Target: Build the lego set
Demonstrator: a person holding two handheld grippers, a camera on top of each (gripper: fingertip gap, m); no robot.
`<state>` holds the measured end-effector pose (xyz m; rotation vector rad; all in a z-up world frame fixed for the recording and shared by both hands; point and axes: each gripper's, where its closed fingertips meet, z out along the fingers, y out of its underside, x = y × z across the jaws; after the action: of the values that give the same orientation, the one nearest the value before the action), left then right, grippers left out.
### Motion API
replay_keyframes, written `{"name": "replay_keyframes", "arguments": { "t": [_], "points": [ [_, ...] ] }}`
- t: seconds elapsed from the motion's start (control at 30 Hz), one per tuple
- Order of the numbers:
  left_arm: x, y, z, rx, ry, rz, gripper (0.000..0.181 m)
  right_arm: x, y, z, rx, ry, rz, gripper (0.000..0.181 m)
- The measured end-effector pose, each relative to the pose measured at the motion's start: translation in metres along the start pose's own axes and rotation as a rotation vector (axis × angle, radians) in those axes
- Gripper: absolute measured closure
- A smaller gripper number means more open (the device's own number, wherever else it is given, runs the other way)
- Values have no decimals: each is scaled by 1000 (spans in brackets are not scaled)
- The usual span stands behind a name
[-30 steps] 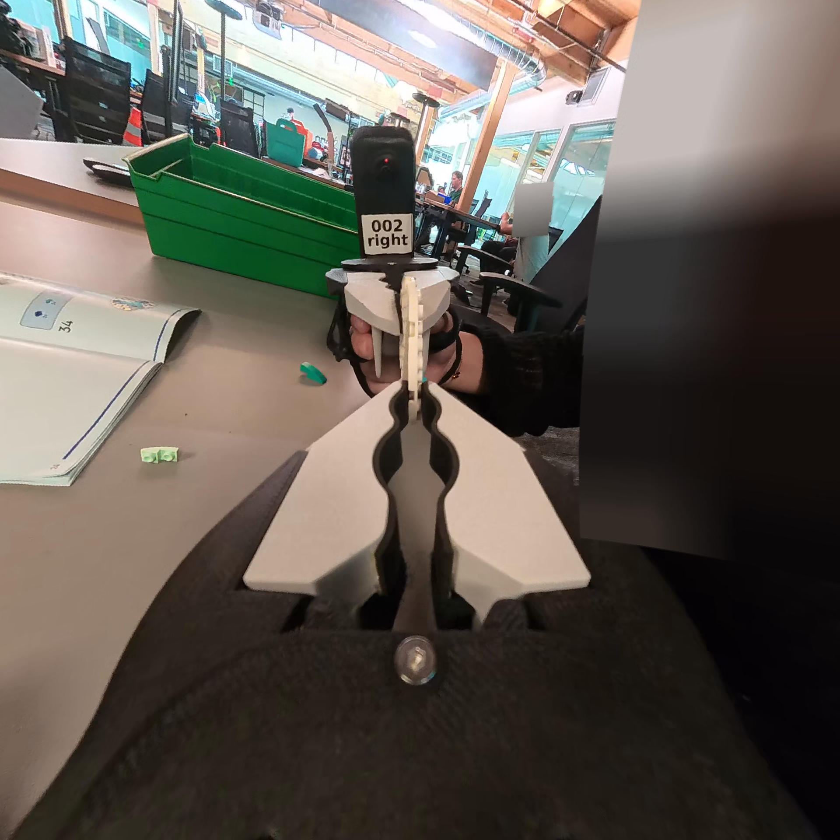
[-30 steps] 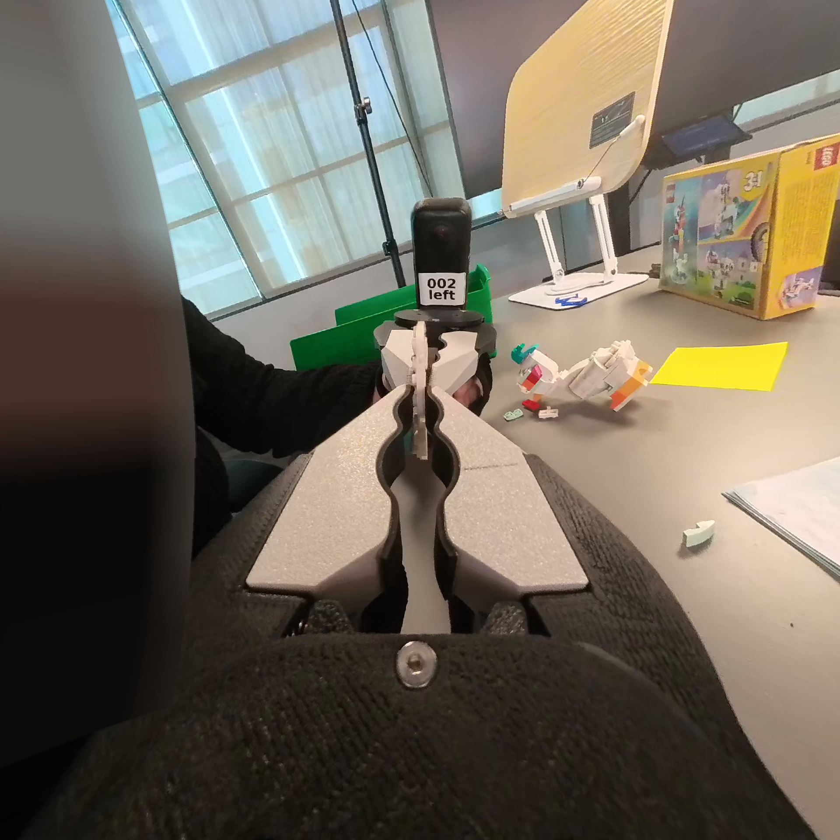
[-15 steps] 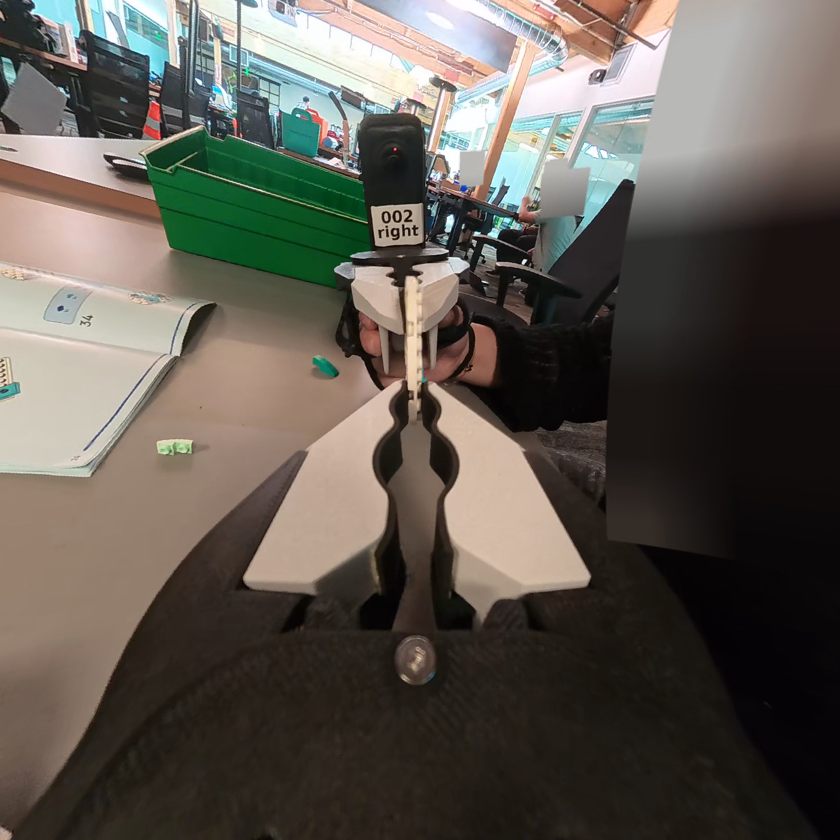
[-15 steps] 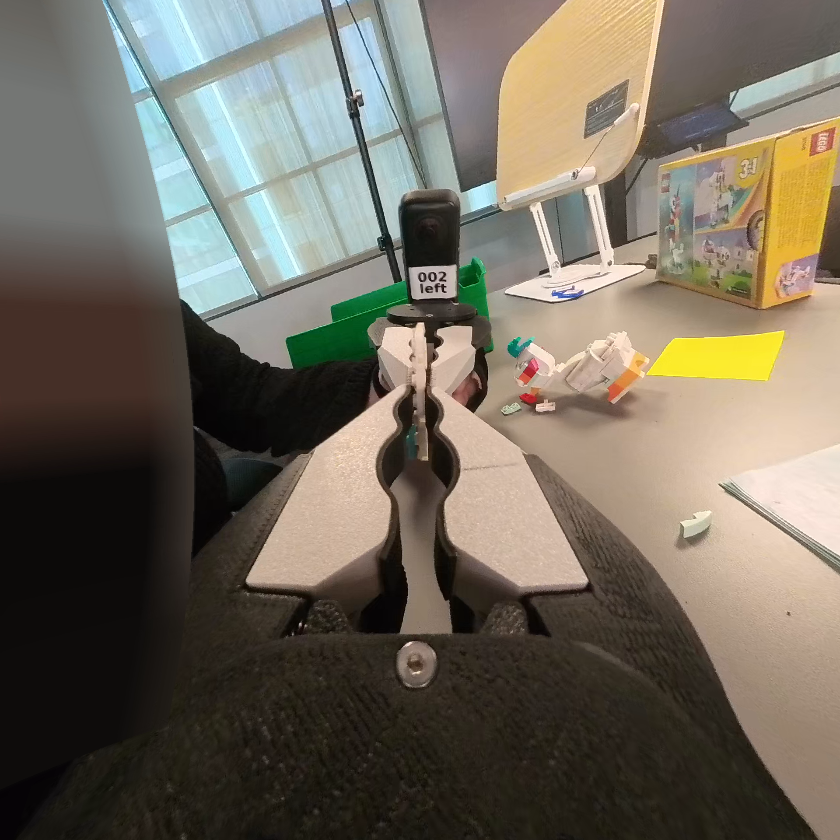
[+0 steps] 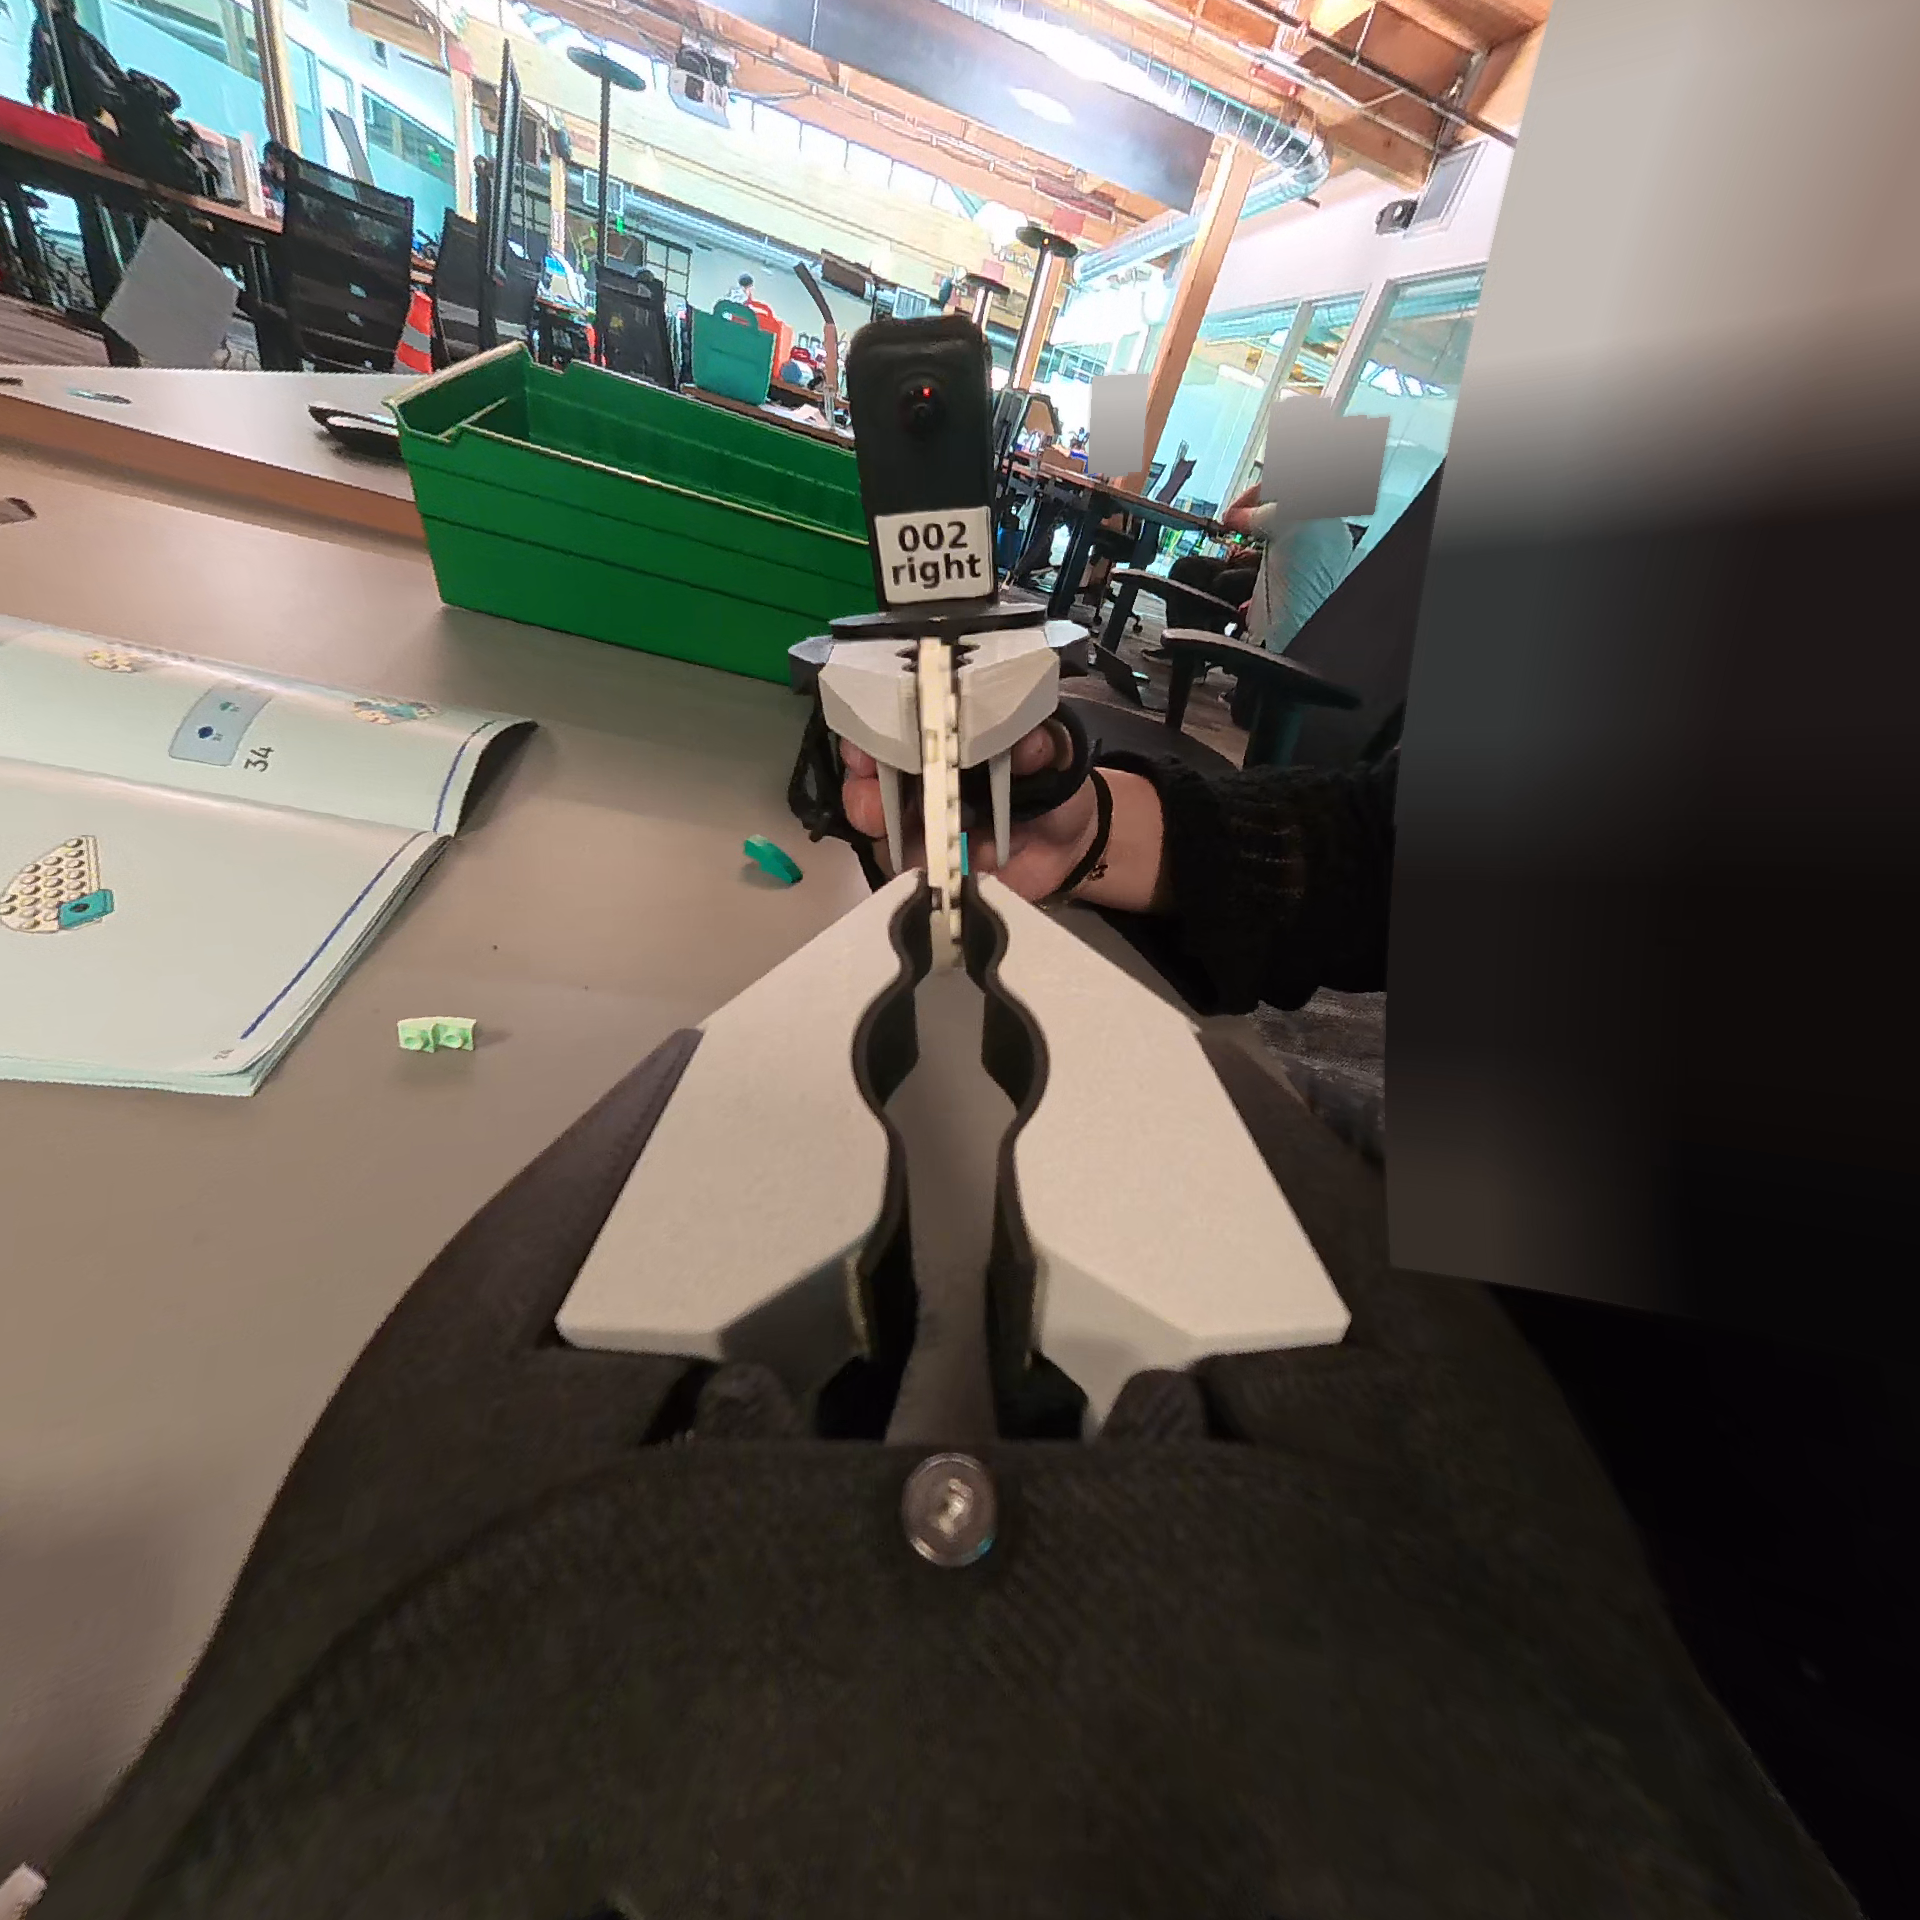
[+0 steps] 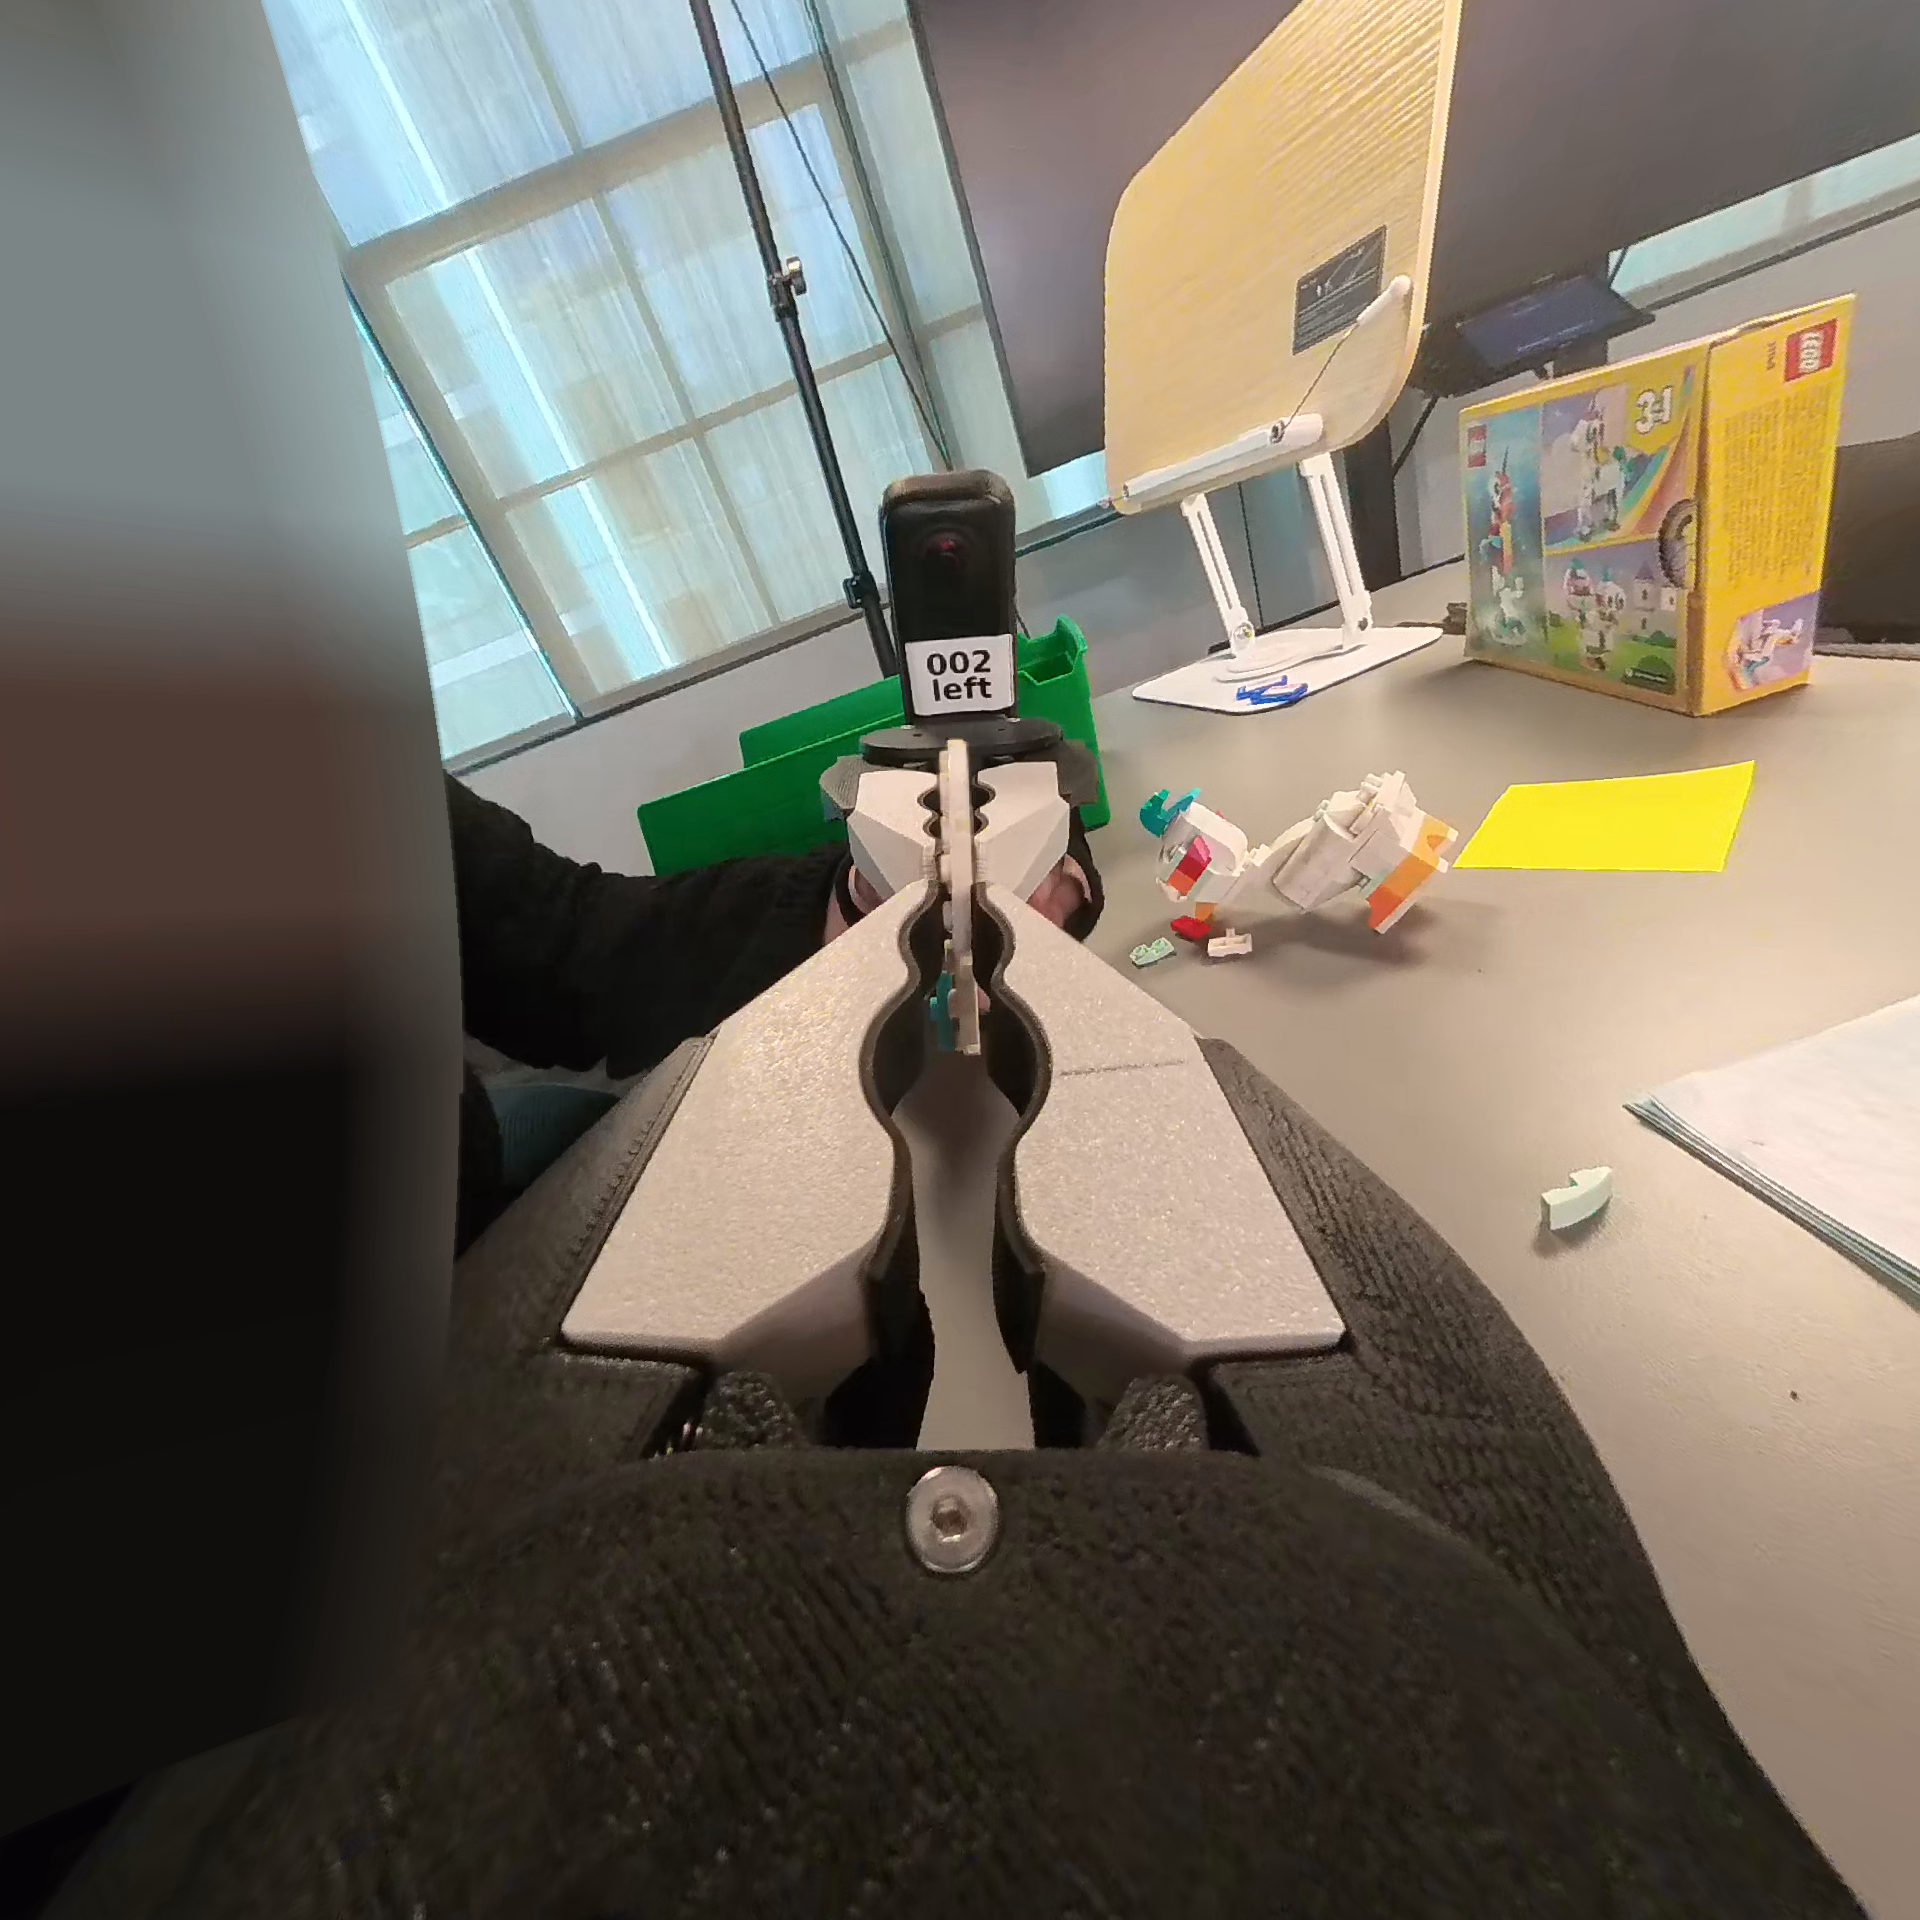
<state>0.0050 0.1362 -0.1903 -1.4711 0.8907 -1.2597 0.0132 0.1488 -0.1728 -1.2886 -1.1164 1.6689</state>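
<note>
A thin white lego plate [image 5: 938,769] is held edge-on between my two grippers, which face each other above the table edge. My left gripper [image 5: 943,902] is shut on one end of it. My right gripper [image 6: 954,906] is shut on the other end, where a small teal piece [image 6: 941,1010] sits on the plate's side. The teal piece also shows in the left wrist view [image 5: 963,854]. The right gripper [image 5: 940,727] appears head-on in the left wrist view, and the left gripper [image 6: 951,831] in the right wrist view.
An open instruction booklet [image 5: 208,852] lies on the grey table, with a light green piece [image 5: 436,1035] and a teal piece [image 5: 771,860] beside it. A green bin [image 5: 623,520] stands behind. A part-built white bird model [image 6: 1299,852], yellow paper [image 6: 1610,821], set box [image 6: 1652,520] and mint piece [image 6: 1577,1195] lie elsewhere. My two grippers' fingertips are within a few centimetres of each other.
Both grippers stay shut on the white plate. The pair has shifted slightly, so more of the booklet shows in the left wrist view.
</note>
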Motion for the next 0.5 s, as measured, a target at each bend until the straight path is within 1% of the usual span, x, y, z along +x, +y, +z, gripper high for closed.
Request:
{"name": "replay_keyframes", "arguments": {
  "t": [0.2, 0.5],
  "points": [
    [-1, 3, 1, -27, -8, -9, 178, 2, -1, 1, 26, -10, 60, 178],
    [-1, -1, 0, 6, -3, -15, 178, 1, -2, 0, 21, -8, 41, 179]
  ]
}}
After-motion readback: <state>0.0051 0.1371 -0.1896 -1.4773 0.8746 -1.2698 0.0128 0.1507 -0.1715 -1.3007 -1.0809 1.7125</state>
